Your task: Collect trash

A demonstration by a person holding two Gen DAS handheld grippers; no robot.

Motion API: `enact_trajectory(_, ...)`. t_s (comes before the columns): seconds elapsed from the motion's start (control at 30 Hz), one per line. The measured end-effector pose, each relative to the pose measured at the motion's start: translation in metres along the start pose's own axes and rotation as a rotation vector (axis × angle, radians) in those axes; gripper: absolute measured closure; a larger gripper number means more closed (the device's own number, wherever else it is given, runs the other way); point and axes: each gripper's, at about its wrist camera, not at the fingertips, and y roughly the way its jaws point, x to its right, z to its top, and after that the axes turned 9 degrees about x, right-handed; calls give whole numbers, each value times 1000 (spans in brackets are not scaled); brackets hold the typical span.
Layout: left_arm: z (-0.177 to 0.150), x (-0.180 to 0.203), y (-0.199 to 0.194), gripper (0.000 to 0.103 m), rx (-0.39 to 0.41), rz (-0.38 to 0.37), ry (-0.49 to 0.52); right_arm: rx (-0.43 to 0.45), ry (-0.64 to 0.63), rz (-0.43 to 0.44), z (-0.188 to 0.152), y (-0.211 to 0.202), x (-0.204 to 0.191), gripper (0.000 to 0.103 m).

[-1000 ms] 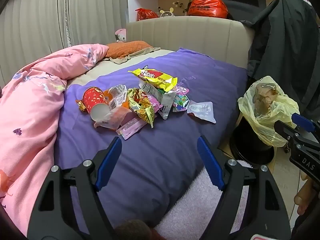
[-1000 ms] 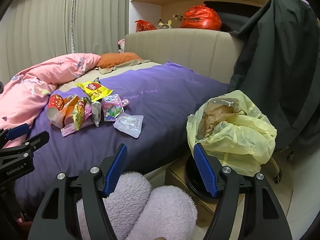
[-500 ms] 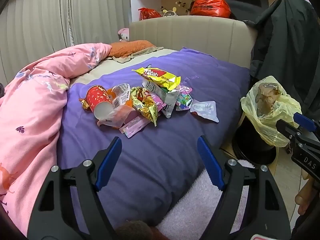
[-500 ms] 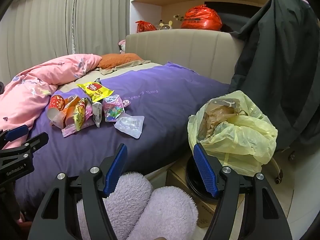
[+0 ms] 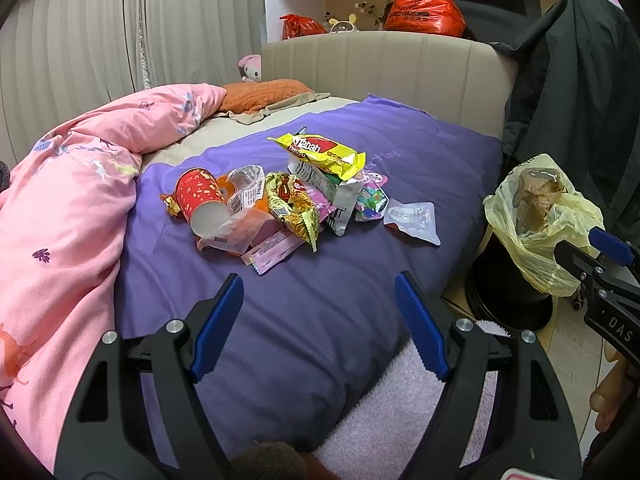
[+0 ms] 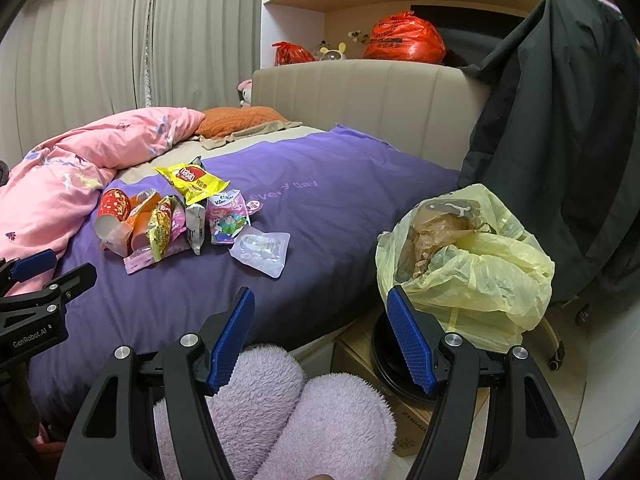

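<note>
1. While nothing sits between them, the jaws of the left gripper [image 5: 318,320] stand wide above the near part of the purple blanket [image 5: 320,300], pointed at the litter (a ready stance before a first pick, I judge).
2. The right gripper [image 6: 320,336] also has its jaws wide and empty, low beside the bed, with the yellow trash bag [image 6: 480,272] just off its right finger; likely it waits there to serve the bag.
3. The trash lies heaped mid-blanket, well apart from both grippers: a red paper cup [image 5: 200,200] on its side, a yellow snack packet [image 5: 324,152], a pink wrapper [image 5: 274,254] nearest the left gripper, and a clear plastic tray [image 5: 412,220] at the heap's right edge.
4. The bag lines a black bin [image 5: 508,292] on the floor right of the bed, its mouth open with brown paper already inside.
5. Writing: "every day" on the blanket, "GenRobot.AI" on the left gripper as the right camera shows it, "DAS" on the right one. The yellow packet's red logo is not clear enough to read surely.
</note>
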Motion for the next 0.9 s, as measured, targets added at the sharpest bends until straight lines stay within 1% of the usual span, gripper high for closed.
enact_trajectory(0.9, -2, -1, 2, 29, -3, -1, -3, -1, -3, -3, 0, 0, -1, 38)
